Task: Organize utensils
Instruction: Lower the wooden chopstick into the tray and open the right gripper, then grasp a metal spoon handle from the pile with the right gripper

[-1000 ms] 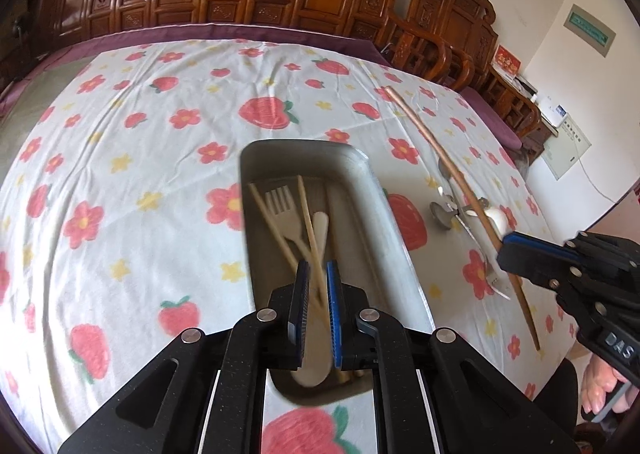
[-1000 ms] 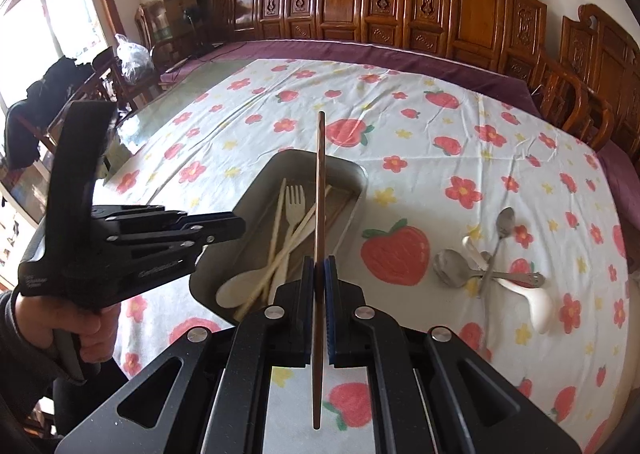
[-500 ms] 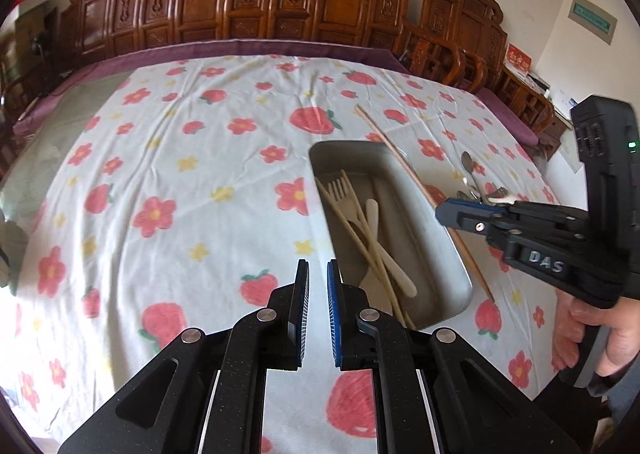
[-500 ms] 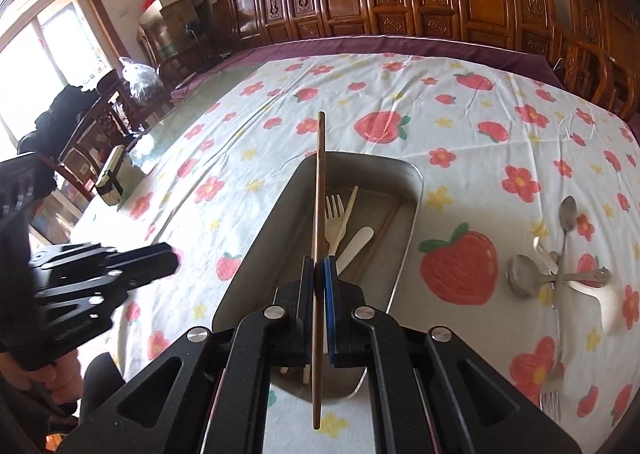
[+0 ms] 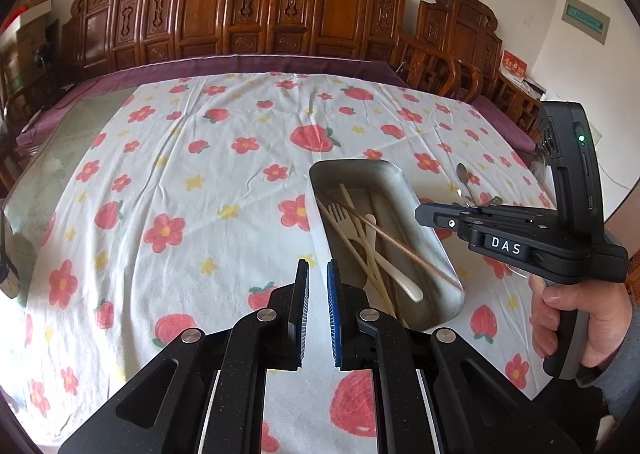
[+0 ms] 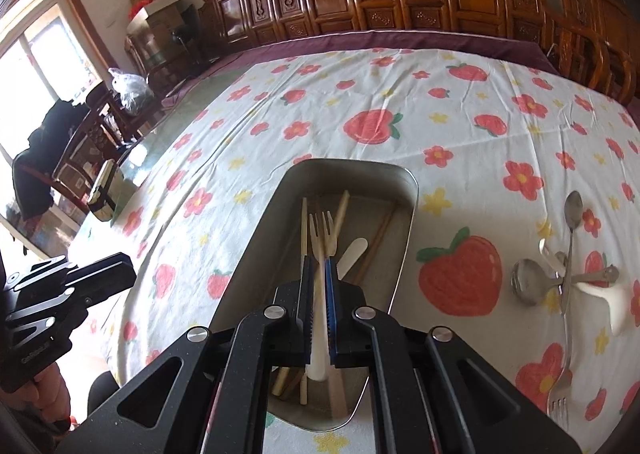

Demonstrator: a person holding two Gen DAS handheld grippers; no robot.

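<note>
Several utensils already lie in the metal tray (image 6: 404, 222): a pale fork (image 6: 323, 232), a pale spoon (image 5: 394, 274), light chopsticks (image 5: 352, 246) and a thin brown chopstick (image 5: 404, 248) resting diagonally across them. Judging by this, the sorting is well along but not finished, because a small cluster remains on the flowered tablecloth (image 5: 168, 182) to the right of the tray: 2 metal spoons (image 6: 528, 286), a white ceramic spoon (image 6: 612, 304) and a metal fork (image 6: 560, 386), crossed over one another. The right gripper (image 6: 319, 310) hangs low over the near end of the tray, its fingers (image 6: 307, 306) a narrow gap apart and holding nothing; the pale fork handle seen between them lies below in the tray. In the left view this gripper reaches in from the right, held in a bare hand (image 5: 584, 318), level above the tray's right rim. The left gripper (image 5: 317, 310) hovers over the table just left of the tray, its fingers (image 5: 302, 306) slightly apart and empty.
</note>
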